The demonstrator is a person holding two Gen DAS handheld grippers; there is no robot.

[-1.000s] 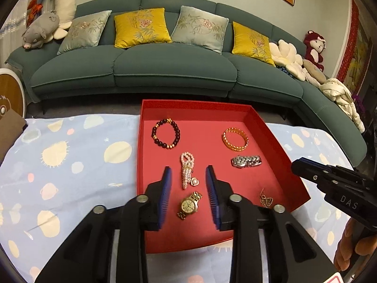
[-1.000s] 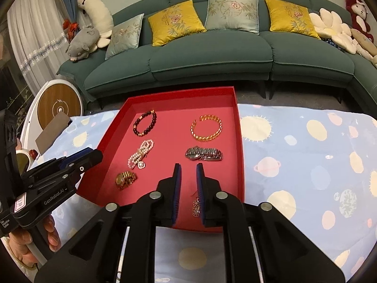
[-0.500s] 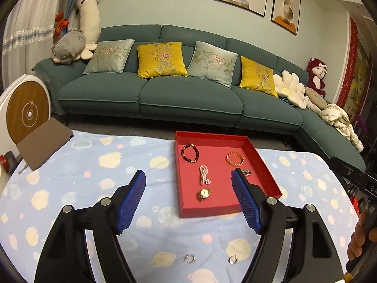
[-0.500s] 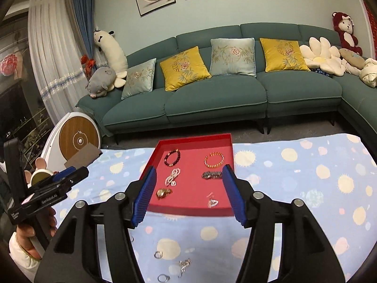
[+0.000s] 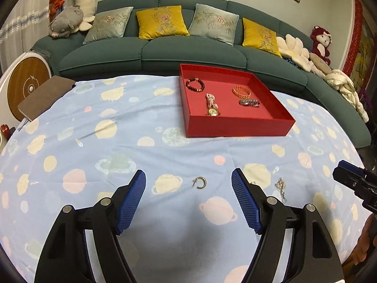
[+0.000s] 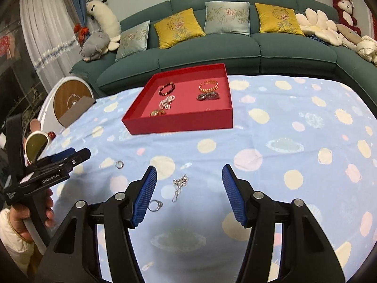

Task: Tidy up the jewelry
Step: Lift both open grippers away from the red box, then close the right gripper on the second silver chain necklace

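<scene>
A red tray (image 5: 235, 125) (image 6: 179, 123) sits at the far side of the blue cloth and holds a dark bead bracelet (image 5: 195, 85), an orange bracelet (image 5: 241, 91), a pearl piece (image 5: 211, 99), a gold watch (image 5: 213, 112) and a silver watch band (image 5: 249, 102). Loose on the cloth near me lie a silver hoop (image 5: 199, 182) (image 6: 119, 164), a silver chain piece (image 6: 180, 184) (image 5: 280, 187) and a ring (image 6: 155, 205). My left gripper (image 5: 188, 184) is open and empty just before the hoop. My right gripper (image 6: 188, 179) is open and empty over the chain piece.
A green sofa (image 5: 165, 47) with cushions runs behind the table. A brown notebook (image 5: 44, 96) lies at the cloth's left edge, beside a round wooden disc (image 5: 28, 87). The right gripper shows at the left view's right edge (image 5: 353, 184).
Both grippers pulled back from the tray toward the near side of the table, dropped low over the cloth and opened wide. The loose hoop, chain and ring came into view.
</scene>
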